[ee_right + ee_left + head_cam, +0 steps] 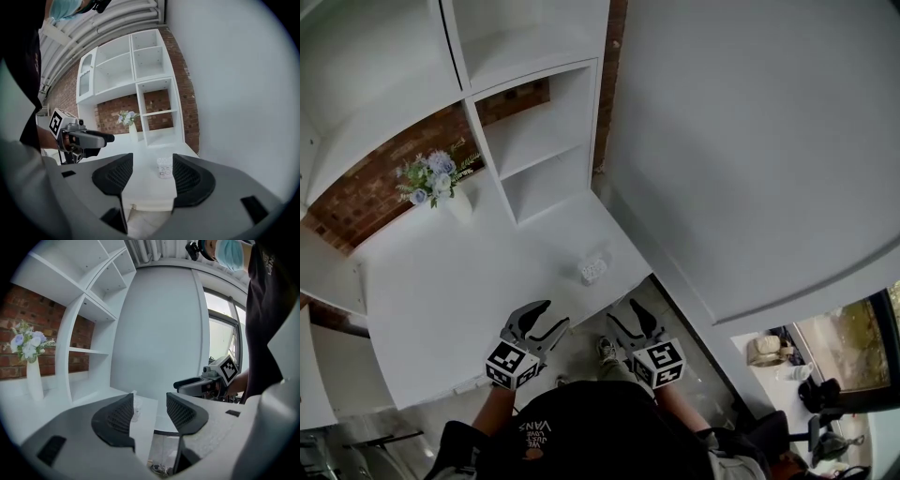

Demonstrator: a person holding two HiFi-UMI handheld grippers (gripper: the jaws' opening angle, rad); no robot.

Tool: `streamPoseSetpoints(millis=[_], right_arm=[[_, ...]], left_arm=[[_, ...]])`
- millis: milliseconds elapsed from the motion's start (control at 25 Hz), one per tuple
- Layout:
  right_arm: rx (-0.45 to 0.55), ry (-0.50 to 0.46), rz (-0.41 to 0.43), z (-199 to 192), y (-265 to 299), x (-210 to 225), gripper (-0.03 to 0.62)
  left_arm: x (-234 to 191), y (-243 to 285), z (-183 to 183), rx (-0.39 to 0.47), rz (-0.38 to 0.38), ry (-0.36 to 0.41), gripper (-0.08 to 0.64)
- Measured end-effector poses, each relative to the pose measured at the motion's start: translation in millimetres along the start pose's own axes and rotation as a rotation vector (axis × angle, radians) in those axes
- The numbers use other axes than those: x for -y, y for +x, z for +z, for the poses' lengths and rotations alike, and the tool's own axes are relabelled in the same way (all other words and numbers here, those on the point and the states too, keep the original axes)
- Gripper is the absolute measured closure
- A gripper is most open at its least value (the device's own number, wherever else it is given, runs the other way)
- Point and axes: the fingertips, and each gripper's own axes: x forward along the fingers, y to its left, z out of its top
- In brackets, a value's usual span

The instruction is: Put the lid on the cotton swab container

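A small clear cotton swab container [593, 270] stands near the front edge of the white table [469, 291]. In the right gripper view the container [164, 167] shows white swabs and a label, and I cannot make out a separate lid. My left gripper [555, 314] hovers over the table's front edge, open and empty, left of and nearer than the container. Its own view shows the open left gripper [150, 404] with the container [136, 407] peeking past one jaw. My right gripper [623, 311] is open and empty, just off the table's corner; in its own view the right gripper [152, 159] faces the container.
A white vase of pale flowers [441, 183] stands at the table's back left. White shelving [539, 141] rises behind the table and a white wall [750, 141] closes the right side. A shoe [607, 351] shows on the floor below.
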Motion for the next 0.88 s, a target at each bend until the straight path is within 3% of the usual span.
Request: streamPoseSetpoints(millis=[520, 880], right_arm=[[-0.083, -0.059, 0.120, -16, 65, 40, 0.351], [-0.141, -0.060, 0.156, -37, 90, 59, 0.351]], left_arm=[[-26, 63, 8, -0.086, -0.001, 0.125, 0.353], [-41, 96, -2, -0.148, -0.018, 0.200, 0.353]])
